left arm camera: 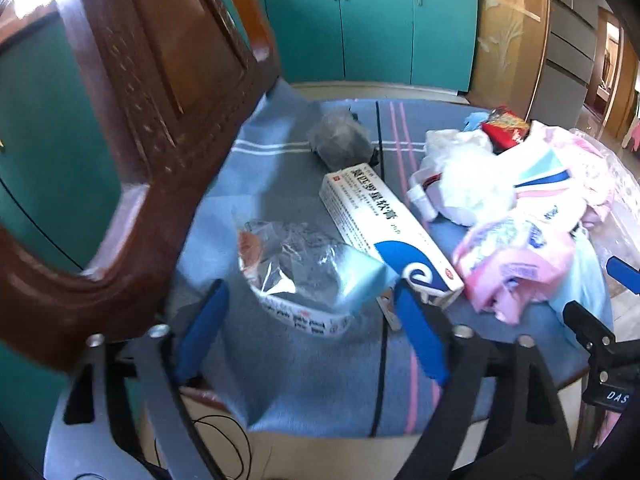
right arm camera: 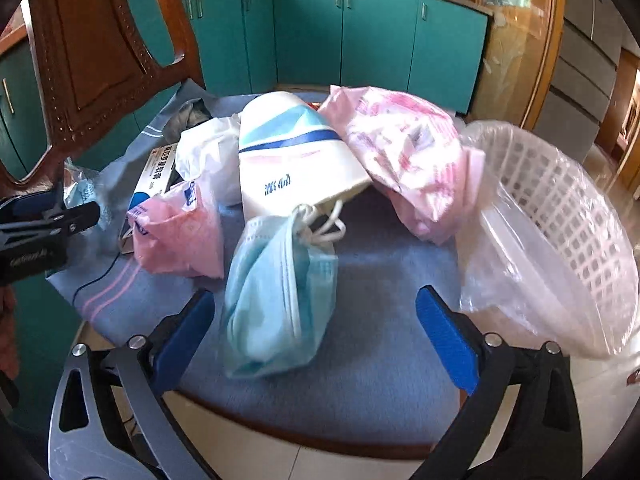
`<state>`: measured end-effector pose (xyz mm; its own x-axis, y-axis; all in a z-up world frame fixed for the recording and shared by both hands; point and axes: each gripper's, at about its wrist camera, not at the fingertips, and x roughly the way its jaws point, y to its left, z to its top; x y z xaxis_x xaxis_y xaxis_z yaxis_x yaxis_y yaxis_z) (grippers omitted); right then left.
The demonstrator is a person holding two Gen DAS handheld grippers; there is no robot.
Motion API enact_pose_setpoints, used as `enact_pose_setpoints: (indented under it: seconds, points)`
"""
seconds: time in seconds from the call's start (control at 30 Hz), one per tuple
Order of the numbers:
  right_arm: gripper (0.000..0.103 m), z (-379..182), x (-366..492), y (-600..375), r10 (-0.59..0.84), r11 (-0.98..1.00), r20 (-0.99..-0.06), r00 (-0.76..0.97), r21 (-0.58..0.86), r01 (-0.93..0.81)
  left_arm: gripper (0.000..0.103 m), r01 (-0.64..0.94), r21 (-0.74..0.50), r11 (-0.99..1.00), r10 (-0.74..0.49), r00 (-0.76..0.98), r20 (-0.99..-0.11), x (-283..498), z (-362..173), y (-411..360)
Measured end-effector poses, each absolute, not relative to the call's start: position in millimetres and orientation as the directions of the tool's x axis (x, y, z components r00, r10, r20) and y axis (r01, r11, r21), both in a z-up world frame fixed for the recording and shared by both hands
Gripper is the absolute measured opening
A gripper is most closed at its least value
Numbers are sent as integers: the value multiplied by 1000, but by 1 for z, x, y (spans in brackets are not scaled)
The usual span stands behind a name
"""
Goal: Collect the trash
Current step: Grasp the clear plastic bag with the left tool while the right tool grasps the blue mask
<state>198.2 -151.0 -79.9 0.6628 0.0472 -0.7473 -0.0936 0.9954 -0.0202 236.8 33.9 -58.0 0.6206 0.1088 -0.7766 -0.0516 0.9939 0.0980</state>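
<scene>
Trash lies on a blue striped cloth over a wooden chair seat. My left gripper is open, its blue fingers on either side of a clear plastic wrapper with a teal packet; the pads do not press it. Beside it lie a white ointment box and a grey crumpled bag. My right gripper is open around a light blue face mask, without touching it. Behind the mask are a white and blue bag, pink wrappers and a small pink packet.
A white mesh basket lined with a clear plastic bag leans at the seat's right edge. The carved wooden chair back rises close on the left. Teal cabinets stand behind. A thin black cable hangs below the seat's front.
</scene>
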Motion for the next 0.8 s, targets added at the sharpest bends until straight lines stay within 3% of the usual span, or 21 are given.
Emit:
enact_pose_setpoints:
  seconds: [0.07, 0.1, 0.17, 0.23, 0.33, 0.67, 0.8]
  points:
    - [79, -82, 202, -149, 42, 992, -750, 660, -46, -115, 56, -44, 80, 996, 91, 599, -796, 245, -66, 37]
    - [75, -83, 203, -147, 42, 990, -757, 652, -56, -130, 54, -42, 64, 997, 76, 587, -806, 248, -71, 39]
    - [45, -82, 201, -147, 59, 988, -759, 648, -50, -149, 44, -41, 58, 997, 71, 594, -802, 247, -71, 40]
    - [32, -79, 198, -148, 73, 985, -756, 651, -49, -166, 29, -30, 49, 998, 57, 602, -797, 244, -66, 40]
    - [18, -66, 189, -158, 101, 986, -744, 660, -15, -168, 28, -17, 32, 999, 35, 652, -758, 229, -47, 36]
    - [15, 11, 144, -179, 204, 979, -545, 813, 103, -177, 28, 79, -40, 996, -88, 840, -536, 150, 37, 19]
    - [15, 28, 140, -175, 206, 979, -505, 838, 107, -176, 28, 96, -97, 991, -133, 835, -534, 143, 42, 19]
